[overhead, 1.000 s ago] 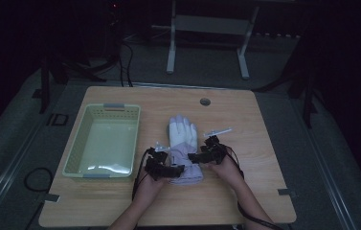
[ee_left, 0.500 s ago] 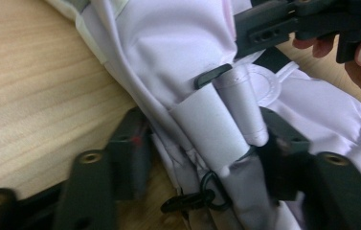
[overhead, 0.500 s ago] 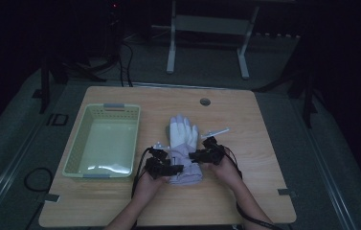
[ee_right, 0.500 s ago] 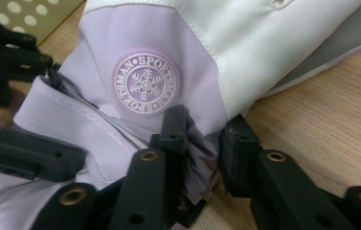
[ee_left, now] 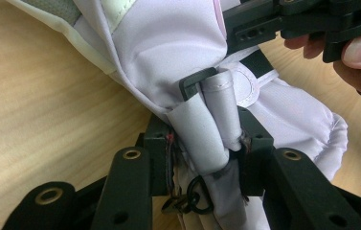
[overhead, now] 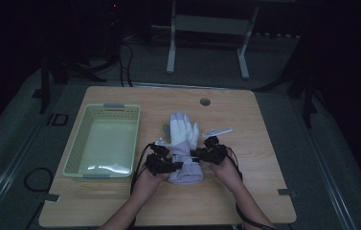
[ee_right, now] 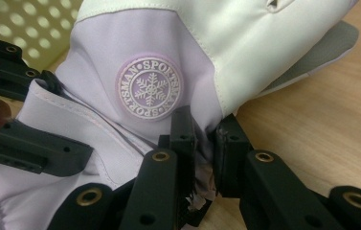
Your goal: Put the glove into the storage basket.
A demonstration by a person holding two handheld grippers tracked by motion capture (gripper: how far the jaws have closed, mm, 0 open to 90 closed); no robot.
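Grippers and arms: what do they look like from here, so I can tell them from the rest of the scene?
Both the left gripper and the right gripper are black, angular, two-jaw tools with brass-ringed bolt holes along the jaw links. A grey plate sits on top of each. A black cable trails from each toward the table's near edge. The forearms come in bare, no sleeves or gloves in sight.

High view dim, dark surroundings; both gripper views bright, sharp.
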